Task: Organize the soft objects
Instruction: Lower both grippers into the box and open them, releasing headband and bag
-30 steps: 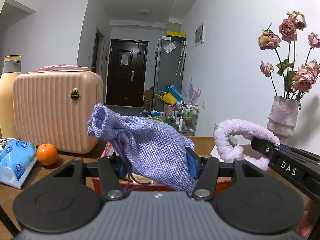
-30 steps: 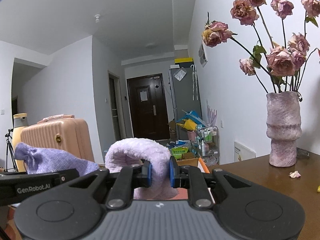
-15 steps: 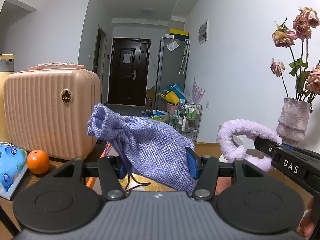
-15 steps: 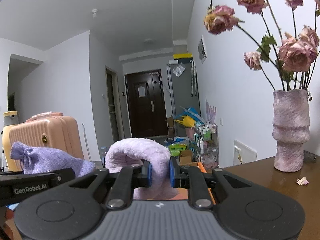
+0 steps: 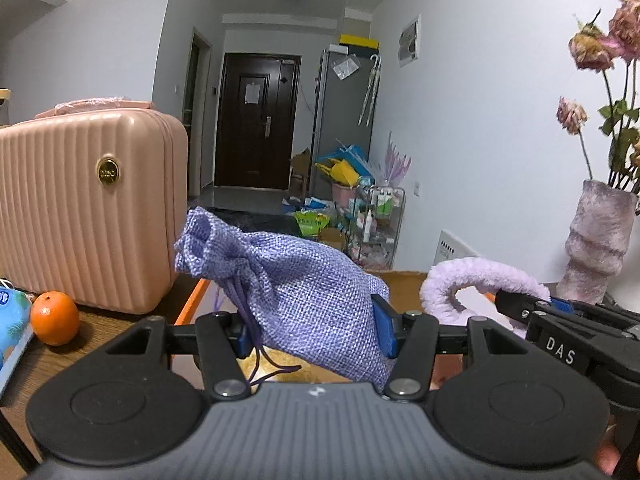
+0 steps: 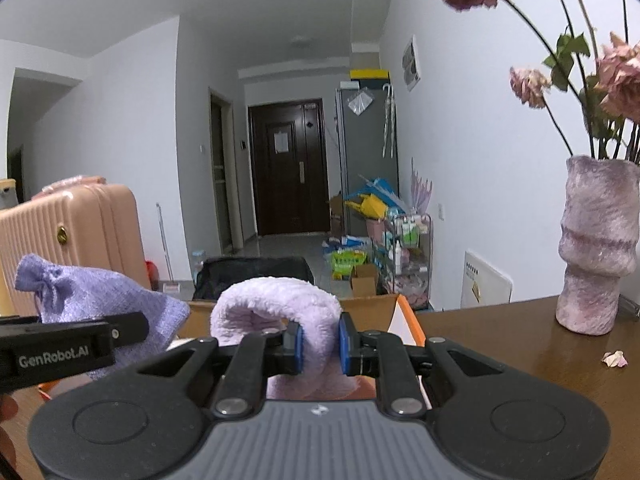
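A purple woven drawstring pouch [image 5: 296, 280] hangs above the table, its tied neck pointing up and left. My left gripper [image 5: 312, 332] is shut on it, blue pads pressing its sides. A fluffy lilac headband [image 6: 276, 300] arches up from my right gripper [image 6: 320, 344], which is shut on it. The pouch [image 6: 100, 300] shows at the left of the right wrist view, the headband [image 5: 480, 284] at the right of the left wrist view. Both grippers hover side by side over an open orange-edged box [image 6: 408, 316].
A pink ribbed suitcase [image 5: 80, 216] stands at the left on the brown table [image 6: 520, 344], with an orange [image 5: 54, 318] and a blue tissue pack [image 5: 12, 320] before it. A mauve vase of dried roses [image 6: 600, 240] stands at the right. A fallen petal [image 6: 615, 358] lies nearby.
Both grippers have moved forward and to the left together, carrying the pouch and headband; the suitcase and vase look larger and the vase has slid toward the right edge. Grips unchanged.
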A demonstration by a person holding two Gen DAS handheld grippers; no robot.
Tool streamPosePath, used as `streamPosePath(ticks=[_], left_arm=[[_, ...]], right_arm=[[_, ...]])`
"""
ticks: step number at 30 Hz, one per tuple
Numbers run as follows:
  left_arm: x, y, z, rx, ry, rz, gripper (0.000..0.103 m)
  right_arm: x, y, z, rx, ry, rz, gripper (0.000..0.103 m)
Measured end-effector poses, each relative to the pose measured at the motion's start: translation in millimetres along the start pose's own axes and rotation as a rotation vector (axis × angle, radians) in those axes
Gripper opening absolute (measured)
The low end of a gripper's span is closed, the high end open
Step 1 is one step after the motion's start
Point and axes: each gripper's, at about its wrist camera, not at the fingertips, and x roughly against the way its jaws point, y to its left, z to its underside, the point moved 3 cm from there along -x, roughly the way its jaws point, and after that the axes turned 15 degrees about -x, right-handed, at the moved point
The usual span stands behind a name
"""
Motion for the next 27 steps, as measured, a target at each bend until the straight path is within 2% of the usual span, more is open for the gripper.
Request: streamPosePath(ticks=[10, 13, 15, 16, 19, 21, 22, 23, 24, 27], left_arm=[[-25, 3, 11, 0.004, 0.079, 0.011, 0.056], [-25, 3, 13, 0.003, 0.079, 0.014, 0.057], [-23, 4, 12, 0.002, 0.074, 0.009, 0.061], [-22, 4, 12, 0.002, 0.071, 0.007, 0.067], [-19, 4, 12, 0.006, 0.060, -0.021, 0.086], [-17, 5, 12, 0.013, 0.056, -0.035, 0.097], [-17, 5, 12, 0.017, 0.053, -0.046, 0.103], [-15, 6, 12, 0.020, 0.050, -0.059, 0.103], [-15, 7, 12, 0.021, 0.050, -0.063, 0.103], [-17, 8, 13, 0.029, 0.067, -0.058, 0.103]], right_arm=[[-20, -5, 10, 0.015, 0.077, 0.037, 0.017], [-21, -6, 12, 0.020, 0.087, 0.042, 0.021], [-22, -6, 14, 0.019, 0.094, 0.052, 0.025], [-23, -7, 14, 0.017, 0.101, 0.055, 0.027], [-24, -10, 16, 0.001, 0.112, 0.067, 0.047], [-22, -13, 16, -0.016, 0.105, 0.072, 0.070], [-20, -14, 15, -0.022, 0.100, 0.074, 0.076], [-20, -15, 15, -0.025, 0.095, 0.076, 0.089], [-19, -15, 15, -0.027, 0.090, 0.079, 0.096], [-18, -15, 16, -0.026, 0.088, 0.082, 0.100]])
